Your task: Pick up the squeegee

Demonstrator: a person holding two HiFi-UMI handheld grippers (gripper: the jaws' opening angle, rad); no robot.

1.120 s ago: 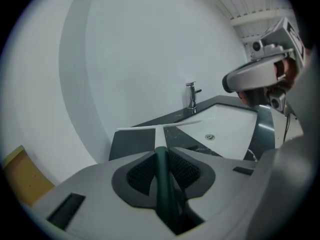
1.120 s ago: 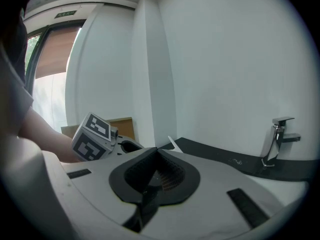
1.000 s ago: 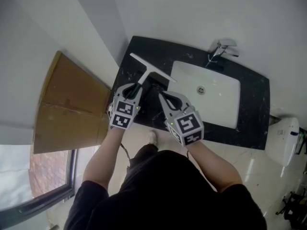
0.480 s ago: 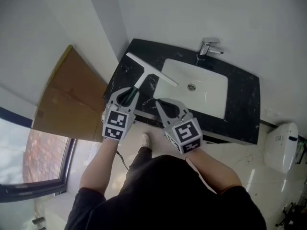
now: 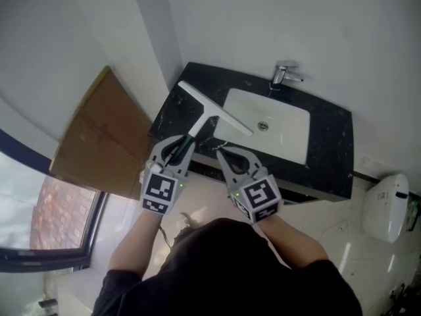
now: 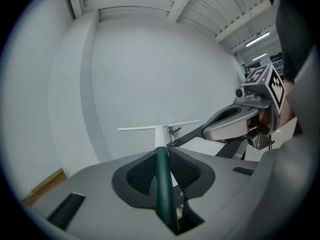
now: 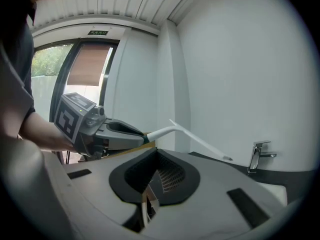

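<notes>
While a cardboard sheet (image 5: 99, 140) shows at far left, the left tongs (image 5: 186, 139) are clamped on the dark green handle of the squeegee (image 5: 214, 107). Its white blade is held in the air over the left end of the black surface (image 5: 332, 143). Just beside them, the right tongs (image 5: 222, 151) are pinched together, empty. The sink (image 5: 293, 127) and faucet (image 5: 284, 74) sit further right.
</notes>
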